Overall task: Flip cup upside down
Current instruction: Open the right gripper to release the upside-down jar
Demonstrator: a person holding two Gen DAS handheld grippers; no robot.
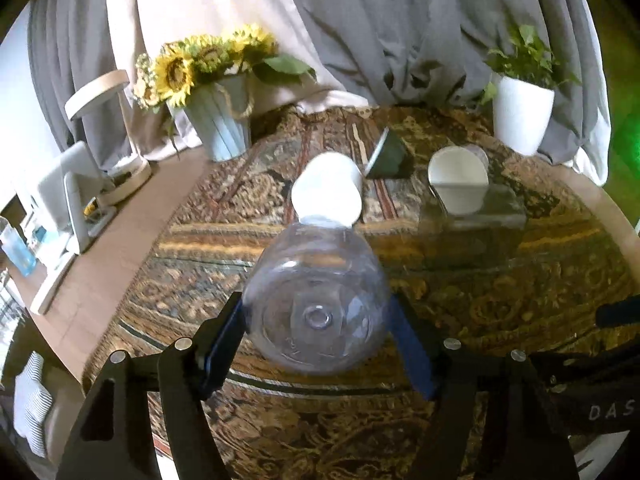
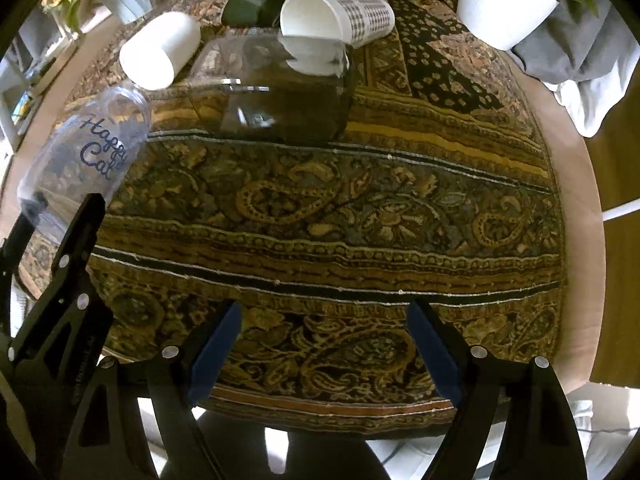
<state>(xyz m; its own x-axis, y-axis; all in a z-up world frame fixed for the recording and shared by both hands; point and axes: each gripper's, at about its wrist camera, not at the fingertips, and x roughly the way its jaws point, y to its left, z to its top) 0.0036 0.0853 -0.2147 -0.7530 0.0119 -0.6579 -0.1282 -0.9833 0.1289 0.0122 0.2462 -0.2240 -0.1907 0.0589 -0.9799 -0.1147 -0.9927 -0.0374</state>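
Observation:
My left gripper [image 1: 318,344] is shut on a clear plastic cup [image 1: 318,300], its base facing the camera, held tilted above the patterned tablecloth [image 1: 500,300]. The same cup [image 2: 86,152], printed "Happy Cat", shows at the left of the right wrist view with the left gripper's black fingers [image 2: 76,240] on it. My right gripper [image 2: 324,344] is open and empty above the cloth near the table's front edge.
A white paper cup [image 1: 328,190] lies on its side beyond the clear cup. A dark green cup [image 1: 390,156] and a patterned paper cup [image 1: 460,182] also lie on their sides. A clear glass block [image 2: 276,92] sits mid-table. Sunflower pot [image 1: 218,120] and white plant pot [image 1: 520,116] stand at the back.

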